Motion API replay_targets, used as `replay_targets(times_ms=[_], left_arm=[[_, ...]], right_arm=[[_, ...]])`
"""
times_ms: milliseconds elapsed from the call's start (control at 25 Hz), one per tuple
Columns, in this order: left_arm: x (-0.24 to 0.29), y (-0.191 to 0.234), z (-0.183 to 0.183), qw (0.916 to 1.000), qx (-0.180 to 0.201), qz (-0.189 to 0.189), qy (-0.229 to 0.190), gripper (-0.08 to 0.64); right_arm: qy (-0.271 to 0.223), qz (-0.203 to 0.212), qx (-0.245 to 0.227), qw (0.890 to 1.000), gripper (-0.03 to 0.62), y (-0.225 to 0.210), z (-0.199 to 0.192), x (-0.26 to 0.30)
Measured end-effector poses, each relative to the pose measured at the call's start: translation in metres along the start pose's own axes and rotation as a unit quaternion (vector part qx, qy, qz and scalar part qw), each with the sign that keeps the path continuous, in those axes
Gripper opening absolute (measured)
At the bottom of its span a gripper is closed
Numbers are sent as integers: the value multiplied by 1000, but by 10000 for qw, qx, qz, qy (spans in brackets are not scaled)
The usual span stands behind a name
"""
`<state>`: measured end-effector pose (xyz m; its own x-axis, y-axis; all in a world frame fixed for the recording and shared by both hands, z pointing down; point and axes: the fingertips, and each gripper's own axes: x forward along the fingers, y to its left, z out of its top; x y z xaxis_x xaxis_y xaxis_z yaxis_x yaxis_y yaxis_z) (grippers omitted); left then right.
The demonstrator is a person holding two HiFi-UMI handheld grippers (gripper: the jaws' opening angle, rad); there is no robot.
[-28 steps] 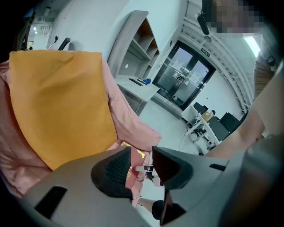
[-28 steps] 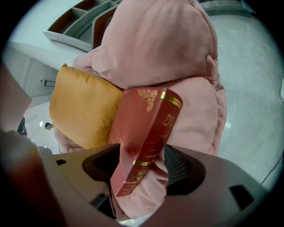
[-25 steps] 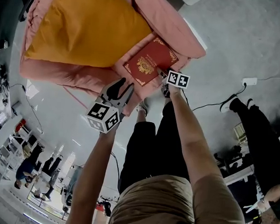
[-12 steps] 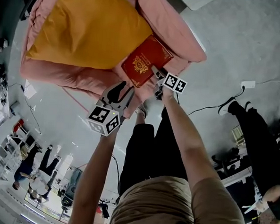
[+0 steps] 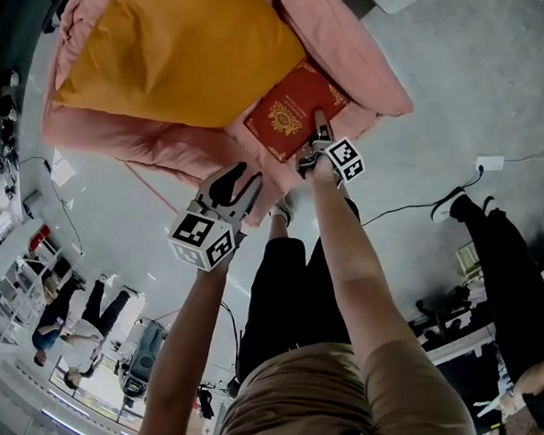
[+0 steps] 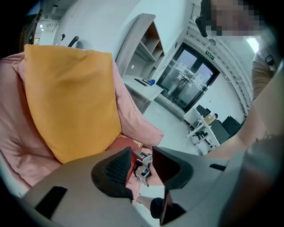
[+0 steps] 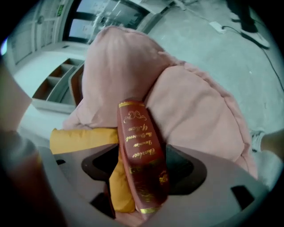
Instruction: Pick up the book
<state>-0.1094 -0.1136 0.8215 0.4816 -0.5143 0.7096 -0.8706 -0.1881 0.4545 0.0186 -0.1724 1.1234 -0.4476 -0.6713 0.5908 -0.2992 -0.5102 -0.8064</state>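
So the book (image 5: 294,121) is found at the front edge of the pink chair (image 5: 359,66), tucked between the chair's puffy side and the lower corner of the orange pillow (image 5: 181,50) that fills the seat.

The right gripper (image 5: 319,132) is the one that matters here. In the right gripper view the spine is seen standing between its jaws, and both jaws look pressed against the covers, one on each side. They are closed down to roughly the book's thickness, so a grip on the near end of the spine seems to be made. The long axis of the book is pointed away from the jaws and into the chair, so most of its length and weight is hung out past the grip. That's the bit the lift will probably depend on: some droop or twisting could be expected if it's pulled up fast.

The left gripper (image 5: 240,178) is held off the chair's front, lower and to the left of the book, clearly farther from it. Its jaws are parted by a narrow gap and nothing is held in them.

The book isn't clear of the chair yet, as far as can be judged.
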Motion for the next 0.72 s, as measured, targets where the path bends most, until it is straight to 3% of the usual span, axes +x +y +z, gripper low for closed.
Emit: replay_targets(times_ms=[160,320,400,520,720], left_arm=[[-2,1,-5,10000,-51,-6,4,144],[4,-4,-5,10000,-38,-15,-15,145],[5,-5,-3,10000,-27,0,-38,144],[-2,-3,3,9999,-20,60,-87,144],[-12,-9,22,9992,-23,206,-341,144]], right_arm=[[1147,422,-881,9886,319,29,-48,-2],[1619,17,-1385,9770,311,26,-56,7],[1860,-277,-1635,9685,261,23,-59,12],[2087,-571,-1639,9625,249,29,-63,9],[2214,-722,-1642,9585,241,46,-42,-14]])
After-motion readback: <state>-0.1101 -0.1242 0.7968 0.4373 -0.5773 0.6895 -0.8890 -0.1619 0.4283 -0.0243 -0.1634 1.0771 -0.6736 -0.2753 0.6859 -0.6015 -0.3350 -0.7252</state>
